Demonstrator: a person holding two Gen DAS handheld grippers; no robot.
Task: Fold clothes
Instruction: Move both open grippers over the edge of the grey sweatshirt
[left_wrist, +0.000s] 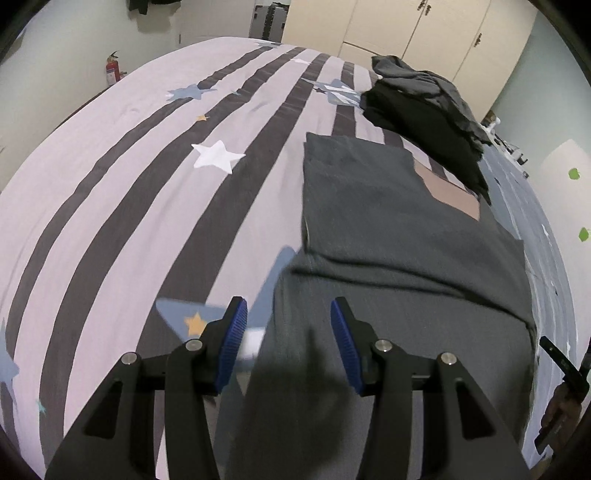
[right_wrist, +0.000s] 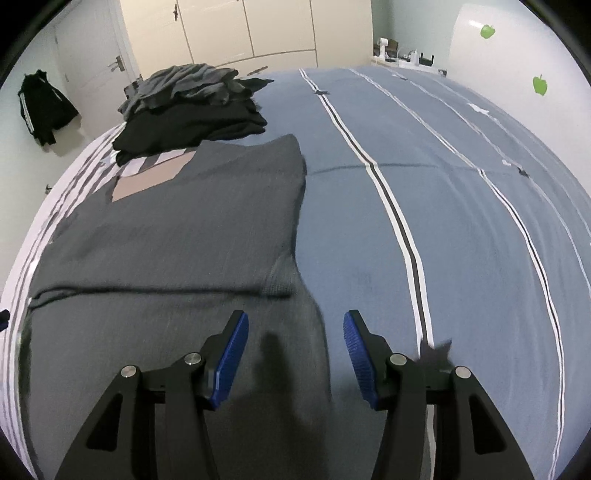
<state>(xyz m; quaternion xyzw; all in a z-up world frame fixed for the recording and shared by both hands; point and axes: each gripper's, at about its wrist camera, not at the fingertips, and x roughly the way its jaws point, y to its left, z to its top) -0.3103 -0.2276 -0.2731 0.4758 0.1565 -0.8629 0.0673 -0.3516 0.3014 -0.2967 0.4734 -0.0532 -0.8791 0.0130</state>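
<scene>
I've got the left tongs (left_wrist: 289, 308) over the near-left edge of the dark grey knit garment (left_wrist: 388, 229), blue ribbed pads (left_wrist: 236, 339) apart w/ nothing pinched btwn them; the cloth lies flat on the bed below, so they're released. Same on the right tongs (right_wrist: 295, 321): pads spread, hanging over the garment's near-right edge, where grey knit meets blue bedding, not gripping anything. The garment lies spread on the bed, partly folded; a crease runs across it just ahead of both tongs, and a pale tan rectangular patch (right_wrist: 151, 175) shows near its far end. From the left view it sits on the purple-and-dark-striped bedspread w/ star shapes (left_wrist: 147, 184); from the right view its right edge lies on the blue quilt w/ thin white-and-black stripes (right_wrist: 443, 221), so it straddles the two. Beyond the far end, touching or nearly so (can't tell which), is a heap of dark clothes (right_wrist: 192, 110), black items underneath and crumpled grey ones on top. In the bkgd: cream wardrobe doors (right_wrist: 240, 29), a black jacket hanging on the wall (right_wrist: 44, 107), a red fire extinguisher (left_wrist: 112, 70) by the wall at left, and green apple-shaped stickers (right_wrist: 487, 31) on the white surface at far right. At the lower right edge of the left view I can see part of the other rig.
</scene>
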